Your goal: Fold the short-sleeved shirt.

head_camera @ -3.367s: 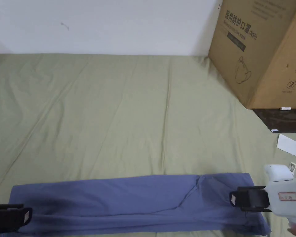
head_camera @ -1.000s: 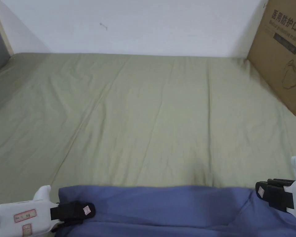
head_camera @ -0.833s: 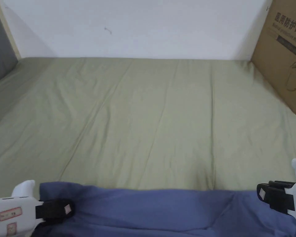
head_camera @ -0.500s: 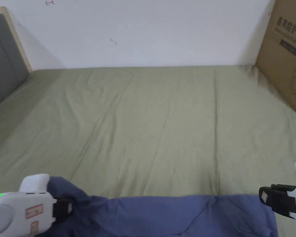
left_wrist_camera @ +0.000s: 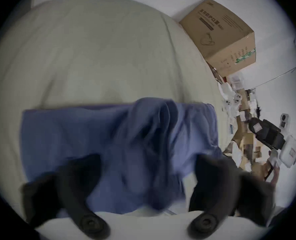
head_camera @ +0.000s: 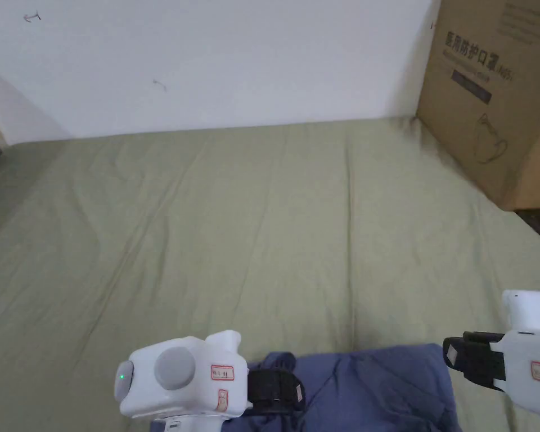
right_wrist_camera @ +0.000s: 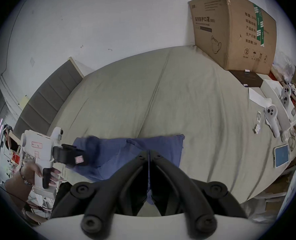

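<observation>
Blue shirt (head_camera: 370,382) bunches at six o'clock; left hand-held gripper (left_wrist_camera: 148,159) gapes, right hand-held gripper (right_wrist_camera: 149,152) pinched closed; loose fold could slump crooked.

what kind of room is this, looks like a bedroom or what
Most likely a bedroom used partly for storage: the blue shirt lies on a wide bed with an olive sheet, a padded headboard stands at one end, and a big cardboard box sits against the wall.

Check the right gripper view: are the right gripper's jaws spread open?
No, the right gripper has its two black jaws pressed together along a thin seam, above the blue shirt.
</observation>
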`<action>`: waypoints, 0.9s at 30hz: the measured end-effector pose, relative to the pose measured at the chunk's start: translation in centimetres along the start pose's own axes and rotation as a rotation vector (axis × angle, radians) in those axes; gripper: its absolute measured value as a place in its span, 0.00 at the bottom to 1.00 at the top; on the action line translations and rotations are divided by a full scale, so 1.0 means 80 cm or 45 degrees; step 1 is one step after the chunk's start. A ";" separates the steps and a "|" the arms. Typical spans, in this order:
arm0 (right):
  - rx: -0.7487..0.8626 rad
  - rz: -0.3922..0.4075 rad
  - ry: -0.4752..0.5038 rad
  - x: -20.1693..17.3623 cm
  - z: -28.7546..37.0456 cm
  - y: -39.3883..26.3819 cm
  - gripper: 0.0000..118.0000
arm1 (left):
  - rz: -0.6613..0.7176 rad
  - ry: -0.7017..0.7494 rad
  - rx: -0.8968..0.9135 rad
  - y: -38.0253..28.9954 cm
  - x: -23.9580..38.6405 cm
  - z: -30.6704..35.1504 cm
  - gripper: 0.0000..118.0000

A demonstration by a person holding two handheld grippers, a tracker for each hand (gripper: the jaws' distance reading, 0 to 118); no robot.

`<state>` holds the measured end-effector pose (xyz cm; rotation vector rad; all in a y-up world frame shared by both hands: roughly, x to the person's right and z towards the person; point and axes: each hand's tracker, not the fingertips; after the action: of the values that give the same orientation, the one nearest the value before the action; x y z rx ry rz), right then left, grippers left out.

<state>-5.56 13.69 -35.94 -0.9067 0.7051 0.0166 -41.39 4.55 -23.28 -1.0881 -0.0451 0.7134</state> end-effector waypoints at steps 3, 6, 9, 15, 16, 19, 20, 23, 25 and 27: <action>0.005 -0.009 0.005 0.002 -0.001 0.000 0.01 | -0.051 -0.044 0.083 0.000 0.002 0.027 0.97; 0.010 -0.007 0.011 0.000 -0.003 0.002 0.01 | -0.066 0.024 0.180 -0.003 0.000 0.066 0.96; 0.018 0.000 0.022 -0.002 -0.004 0.003 0.01 | -0.103 0.107 0.263 -0.007 -0.003 0.097 0.58; 0.036 0.012 0.030 -0.005 -0.003 0.004 0.01 | -0.134 0.107 0.130 -0.009 -0.004 0.060 0.01; 0.036 0.012 0.032 -0.004 -0.003 0.004 0.01 | -0.136 0.114 0.113 -0.010 -0.001 0.046 0.01; 0.030 0.017 0.022 -0.002 -0.003 0.003 0.01 | -0.168 0.141 0.042 -0.010 0.008 0.001 0.01; 0.028 0.020 0.017 -0.001 -0.002 0.003 0.01 | -0.157 0.143 0.016 -0.011 0.011 -0.013 0.01; 0.027 0.026 0.005 0.002 0.001 0.002 0.01 | -0.102 0.111 -0.031 -0.012 0.018 -0.043 0.01; 0.028 0.028 -0.004 0.003 0.003 0.001 0.01 | -0.103 0.112 -0.031 -0.011 0.024 -0.050 0.01; 0.028 0.025 -0.007 0.005 0.004 0.001 0.01 | -0.109 0.120 -0.017 -0.012 0.034 -0.045 0.01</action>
<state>-5.12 13.85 -36.07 -0.8786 0.7077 0.0284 -37.48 2.94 -25.05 -1.1249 -0.0157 0.5850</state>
